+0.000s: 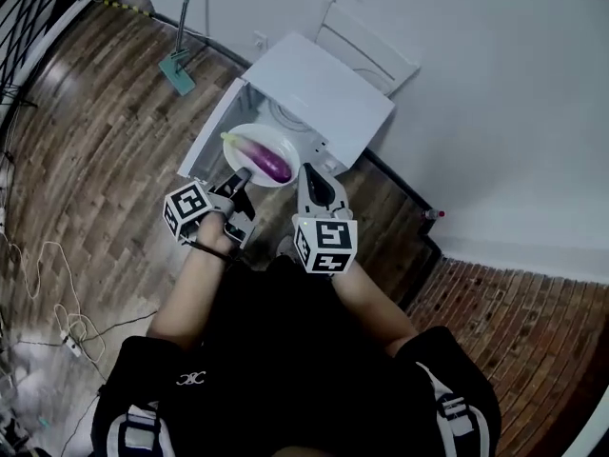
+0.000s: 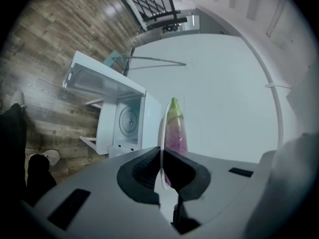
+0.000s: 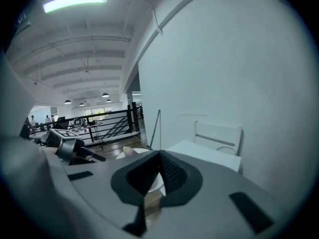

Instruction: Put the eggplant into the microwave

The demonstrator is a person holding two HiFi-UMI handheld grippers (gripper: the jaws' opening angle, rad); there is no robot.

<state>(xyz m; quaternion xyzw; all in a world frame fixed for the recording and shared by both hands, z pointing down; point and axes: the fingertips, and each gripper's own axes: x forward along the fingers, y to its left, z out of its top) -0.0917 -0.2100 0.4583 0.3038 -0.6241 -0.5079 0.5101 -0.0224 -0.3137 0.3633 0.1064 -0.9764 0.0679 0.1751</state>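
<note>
Left gripper (image 1: 240, 177) and right gripper (image 1: 309, 171) both clenched on plate (image 1: 243, 155) rim, eggplant (image 1: 265, 158) on it just before open microwave (image 1: 319, 89); I'd keep it level, feed straight in.

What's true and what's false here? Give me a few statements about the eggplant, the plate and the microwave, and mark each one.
1. The eggplant lies on a white plate. True.
2. The microwave has its door shut. False: the door stands open, and the turntable shows inside.
3. The left gripper is clamped on the plate's rim. True.
4. The eggplant is already inside the microwave. False: it is on the plate, which is held outside the microwave.
</note>
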